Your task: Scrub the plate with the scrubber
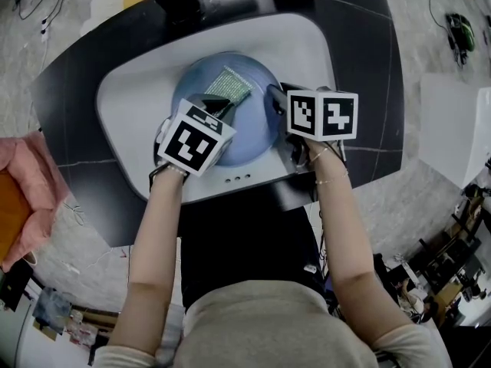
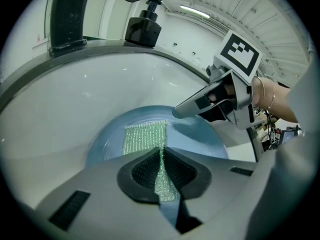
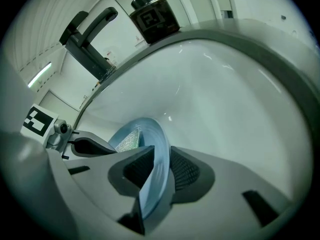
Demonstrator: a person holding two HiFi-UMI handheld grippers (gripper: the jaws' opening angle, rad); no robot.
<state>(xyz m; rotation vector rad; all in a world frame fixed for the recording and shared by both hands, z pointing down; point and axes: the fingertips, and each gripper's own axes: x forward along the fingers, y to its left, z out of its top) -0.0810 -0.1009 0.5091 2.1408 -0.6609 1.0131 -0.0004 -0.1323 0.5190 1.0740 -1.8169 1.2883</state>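
Note:
A light blue plate (image 1: 257, 129) rests in the white sink (image 1: 134, 90). On the plate lies a green mesh scrubber (image 1: 229, 85). My left gripper (image 1: 219, 106) is at the plate's near side, shut on the scrubber's near edge (image 2: 161, 176); the rest of the scrubber (image 2: 145, 136) lies spread on the plate (image 2: 200, 139). My right gripper (image 1: 275, 98) is at the plate's right rim. In the right gripper view the rim (image 3: 152, 149) runs between the jaws of the right gripper (image 3: 157, 166), which stand a little apart round it.
A dark faucet (image 3: 90, 39) and a black soap dispenser (image 3: 150, 14) stand on the far rim of the sink. The sink is set in a dark counter (image 1: 77, 75). A pink cloth (image 1: 31, 182) lies off to the left.

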